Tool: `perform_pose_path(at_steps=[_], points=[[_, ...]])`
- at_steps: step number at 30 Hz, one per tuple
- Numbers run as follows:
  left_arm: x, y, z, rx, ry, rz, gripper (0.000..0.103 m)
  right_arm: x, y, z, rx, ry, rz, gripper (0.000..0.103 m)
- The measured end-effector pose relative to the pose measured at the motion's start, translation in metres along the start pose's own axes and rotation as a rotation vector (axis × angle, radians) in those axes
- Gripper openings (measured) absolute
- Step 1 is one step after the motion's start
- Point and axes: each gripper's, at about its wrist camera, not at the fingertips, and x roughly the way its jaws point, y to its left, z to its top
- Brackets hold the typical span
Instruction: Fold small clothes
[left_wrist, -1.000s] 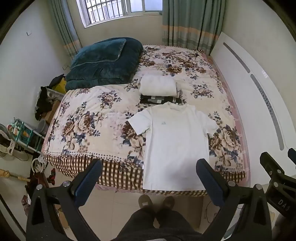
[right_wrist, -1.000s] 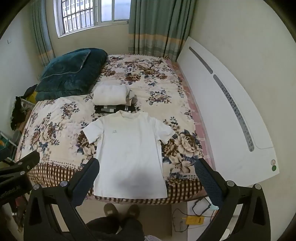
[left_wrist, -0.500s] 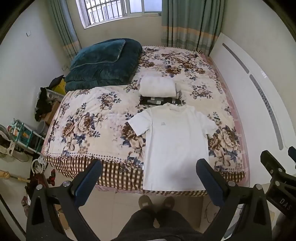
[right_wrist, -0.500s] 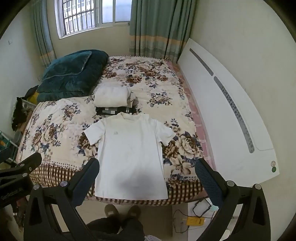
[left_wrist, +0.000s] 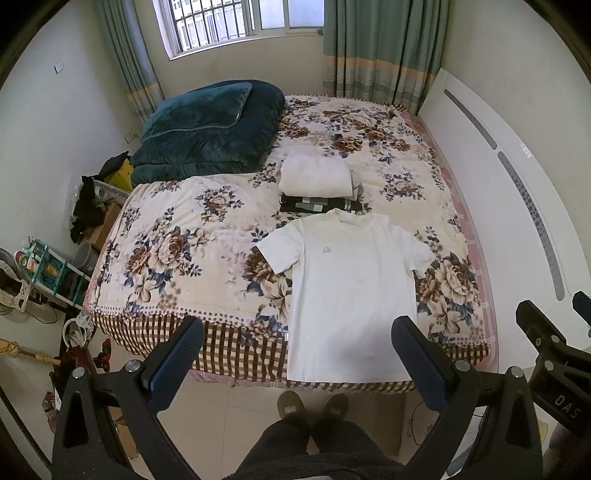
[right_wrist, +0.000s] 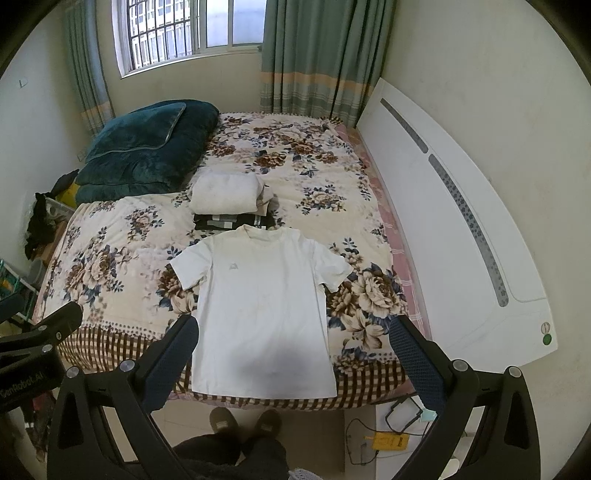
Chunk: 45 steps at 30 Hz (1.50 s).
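Left gripper (left_wrist: 297, 338) spread wide, holding nothing; right gripper (right_wrist: 293, 338) just as wide, empty too. Beyond both, a folded stack (left_wrist: 317, 184) and teal quilt (left_wrist: 210, 129). White T-shirt (left_wrist: 351, 291) lies flat between the jaws, faintly marked perhaps, hem at the bed (left_wrist: 177, 254) edge.

1. a white short-sleeved t-shirt (left_wrist: 351, 291) (right_wrist: 260, 314) lies flat and face up on the bed, sleeves spread, collar toward the far side, hem hanging over the near edge; a small grey logo marks its chest.
2. just beyond the collar sits a stack of folded clothes (left_wrist: 317, 188) (right_wrist: 231, 201), white on top, dark underneath.
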Motion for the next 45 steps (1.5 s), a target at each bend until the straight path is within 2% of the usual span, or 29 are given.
perform_pose_path(at_steps=[10, 12, 20, 22, 29, 31, 42, 45], points=[[-0.002, -0.004, 0.014, 0.005, -0.014, 0.005, 0.103, -0.015, 0.009, 0.011, 0.000, -0.002, 0.006, 0.103], [-0.005, -0.004, 0.008, 0.000, -0.014, 0.006, 0.103, -0.014, 0.007, 0.011, 0.000, -0.002, 0.009, 0.103], [-0.009, -0.010, 0.030, 0.006, -0.017, 0.007, 0.103, -0.016, 0.008, 0.012, 0.000, -0.003, 0.009, 0.103], [-0.006, -0.005, 0.008, -0.001, -0.018, 0.007, 0.103, -0.015, 0.007, 0.010, 0.001, -0.004, 0.010, 0.103], [-0.006, -0.008, 0.025, 0.001, -0.019, 0.007, 0.103, -0.018, 0.009, 0.012, 0.002, -0.005, 0.012, 0.103], [-0.007, -0.005, 0.007, -0.001, -0.020, 0.007, 0.103, -0.019, 0.010, 0.013, 0.000, -0.005, 0.010, 0.103], [-0.008, -0.010, 0.019, -0.003, -0.024, 0.004, 0.103, -0.019, 0.008, 0.013, 0.005, -0.007, 0.015, 0.103], [-0.009, -0.010, 0.017, -0.001, -0.027, 0.006, 0.103, -0.024, 0.012, 0.023, 0.004, -0.007, 0.016, 0.103]])
